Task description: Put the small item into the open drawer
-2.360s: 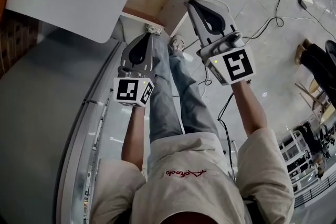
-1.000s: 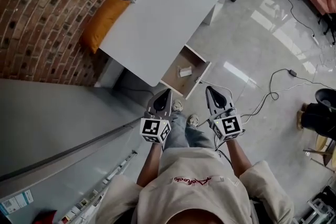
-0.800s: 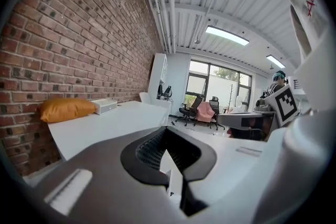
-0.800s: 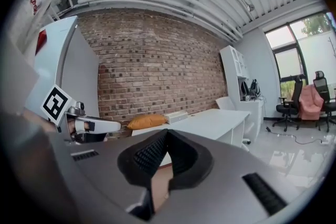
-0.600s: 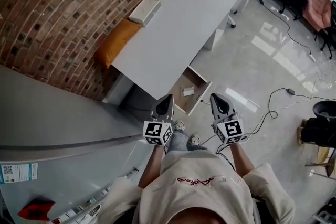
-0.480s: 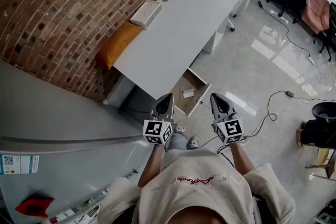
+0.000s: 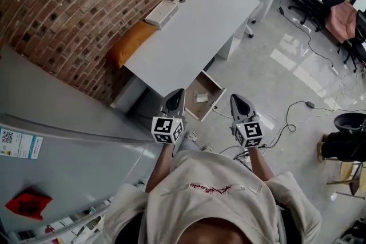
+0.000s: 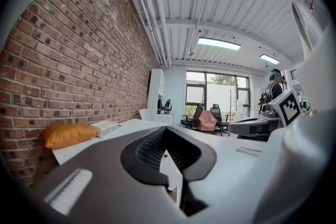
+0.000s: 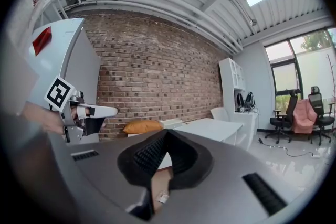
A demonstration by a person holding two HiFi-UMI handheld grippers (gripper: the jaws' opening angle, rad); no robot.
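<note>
Looking down from your head, the small item (image 7: 201,98) sits in the open drawer (image 7: 194,87) under the desk (image 7: 189,26), and your left gripper (image 7: 176,94) and right gripper (image 7: 236,100) hang just short of the desk. Left gripper view: jaws pinched together, nothing in them. Right gripper view: same deal, closed and empty.

Office, open-plan: long white rect. desk surface (image 7: 194,26), red brick wall (image 7: 68,3), black swivel chairs (image 7: 311,0), big windows (image 8: 210,94), ceiling strip lights (image 8: 219,43), glossy grey floor (image 7: 297,77).

White desk (image 7: 189,31) bears box (image 7: 161,13); open drawer (image 7: 197,87) holds item (image 7: 201,98).
</note>
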